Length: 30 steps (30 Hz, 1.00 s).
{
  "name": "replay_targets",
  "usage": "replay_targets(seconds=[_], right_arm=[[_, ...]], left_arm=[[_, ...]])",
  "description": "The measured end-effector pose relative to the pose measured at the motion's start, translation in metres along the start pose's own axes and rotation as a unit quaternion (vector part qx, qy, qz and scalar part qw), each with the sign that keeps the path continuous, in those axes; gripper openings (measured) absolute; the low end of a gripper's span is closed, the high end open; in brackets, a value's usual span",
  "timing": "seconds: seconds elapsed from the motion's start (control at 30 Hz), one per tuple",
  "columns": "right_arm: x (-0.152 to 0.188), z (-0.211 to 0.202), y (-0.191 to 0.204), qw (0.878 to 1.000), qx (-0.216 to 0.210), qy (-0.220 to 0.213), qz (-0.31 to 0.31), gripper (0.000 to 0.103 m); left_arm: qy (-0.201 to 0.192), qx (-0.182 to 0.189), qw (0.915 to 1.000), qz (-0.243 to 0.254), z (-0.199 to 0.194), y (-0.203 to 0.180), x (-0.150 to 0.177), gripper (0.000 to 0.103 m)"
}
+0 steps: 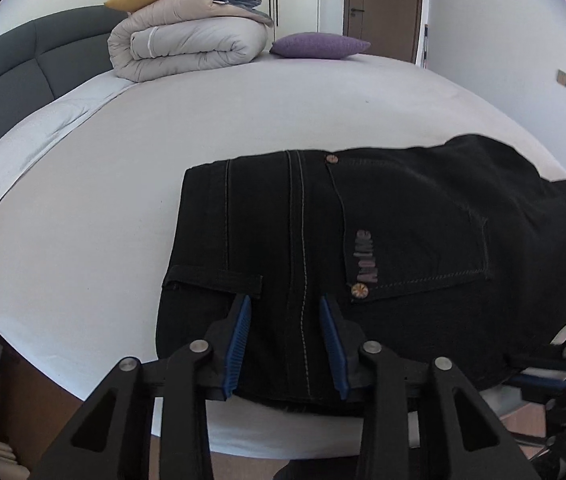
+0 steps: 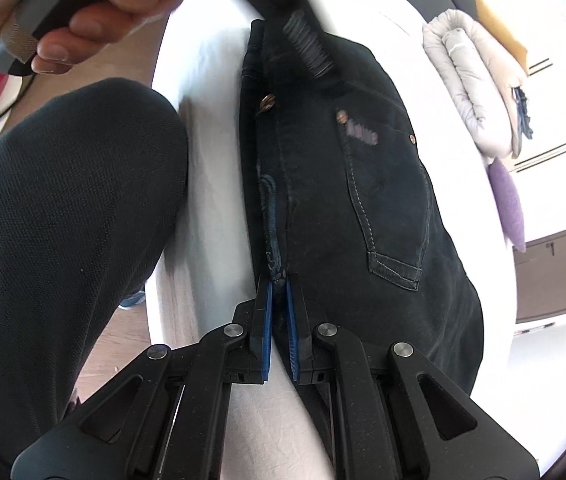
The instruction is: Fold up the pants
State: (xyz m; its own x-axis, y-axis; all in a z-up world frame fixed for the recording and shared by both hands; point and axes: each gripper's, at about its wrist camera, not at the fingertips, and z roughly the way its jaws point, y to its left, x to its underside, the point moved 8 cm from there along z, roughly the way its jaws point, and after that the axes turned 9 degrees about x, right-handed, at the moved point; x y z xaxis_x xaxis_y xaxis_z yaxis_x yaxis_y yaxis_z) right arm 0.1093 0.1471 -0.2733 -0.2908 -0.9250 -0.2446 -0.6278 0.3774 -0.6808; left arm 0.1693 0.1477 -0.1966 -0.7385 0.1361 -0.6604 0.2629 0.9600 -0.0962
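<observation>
While the black pants (image 1: 363, 240) lay folded on the white bed (image 1: 123, 200), close to its near edge, both grippers stood at that edge of the garment. The right gripper (image 2: 279, 284) had its fingers clenched on the fly seam at the crotch, apparently to pin the layers for the next fold. The left gripper (image 1: 285, 308) straddled the stitched seam by the belt loop; its blue fingers (image 1: 243, 320) were released, not pressing on the cloth. The pants' long axis ran along the bed's near edge, waistband toward the left gripper, seat pocket facing up. A rolled duvet (image 1: 191, 44) and a purple cushion (image 1: 319, 45) sat at the far side of the bed, well apart from the pants.
</observation>
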Motion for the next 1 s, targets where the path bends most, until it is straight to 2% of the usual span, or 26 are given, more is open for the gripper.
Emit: replay_targets(seconds=[0.17,0.27,0.3,0.33,0.37,0.43,0.47,0.5,0.57,0.6,0.67,0.73,0.83,0.93,1.0], right_arm=[[0.006,-0.005,0.016,1.000,0.012,-0.012,0.017,0.012],[0.009,-0.007,0.010,0.998,0.002,-0.021,0.060,0.020],[0.011,-0.012,0.007,0.997,-0.016,-0.025,0.077,0.033],[0.015,-0.014,-0.005,0.994,-0.041,-0.028,0.100,0.060],[0.019,-0.019,-0.013,0.989,-0.060,-0.039,0.129,0.070],[0.030,-0.033,-0.033,0.977,-0.082,-0.070,0.184,0.072],[0.036,-0.039,-0.041,0.970,-0.095,-0.080,0.209,0.072],[0.047,-0.045,-0.051,0.960,-0.113,-0.089,0.241,0.072],[0.075,-0.049,-0.080,0.930,-0.147,-0.093,0.323,0.072],[0.097,-0.050,-0.100,0.908,-0.166,-0.095,0.374,0.072],[0.145,-0.050,-0.137,0.874,-0.174,-0.100,0.443,0.072],[0.213,-0.048,-0.180,0.841,-0.145,-0.102,0.511,0.072],[0.320,-0.042,-0.238,0.791,-0.122,-0.097,0.592,0.072],[0.416,-0.038,-0.286,0.758,-0.070,-0.102,0.641,0.072],[0.464,-0.029,-0.311,0.739,-0.047,-0.095,0.666,0.072]], left_arm=[[0.010,-0.018,0.9997,0.014,-0.004,0.002,0.007,0.039],[0.011,-0.056,0.9978,0.034,-0.010,-0.001,0.001,0.039],[0.006,-0.068,0.9968,0.042,-0.013,-0.006,-0.004,0.039],[-0.007,-0.070,0.9963,0.049,-0.018,-0.015,-0.013,0.040],[-0.021,-0.060,0.9968,0.048,-0.022,-0.025,-0.021,0.041],[-0.036,-0.022,0.9981,0.045,-0.021,-0.052,-0.040,0.049],[-0.037,-0.016,0.9979,0.050,-0.017,-0.064,-0.046,0.051],[-0.033,-0.014,0.9979,0.055,-0.009,-0.074,-0.051,0.051],[-0.009,-0.004,0.9982,0.060,0.013,-0.091,-0.055,0.051],[0.007,0.003,0.9982,0.059,0.026,-0.097,-0.054,0.051],[0.062,0.021,0.9969,0.043,0.057,-0.101,-0.040,0.053],[0.051,0.021,0.9980,0.031,0.066,-0.096,-0.036,0.057],[0.059,0.031,0.9976,0.018,0.067,-0.091,-0.037,0.058],[0.059,0.041,0.9974,0.008,0.068,-0.085,-0.036,0.058],[0.060,0.047,0.9971,0.000,0.069,-0.080,-0.039,0.058]])
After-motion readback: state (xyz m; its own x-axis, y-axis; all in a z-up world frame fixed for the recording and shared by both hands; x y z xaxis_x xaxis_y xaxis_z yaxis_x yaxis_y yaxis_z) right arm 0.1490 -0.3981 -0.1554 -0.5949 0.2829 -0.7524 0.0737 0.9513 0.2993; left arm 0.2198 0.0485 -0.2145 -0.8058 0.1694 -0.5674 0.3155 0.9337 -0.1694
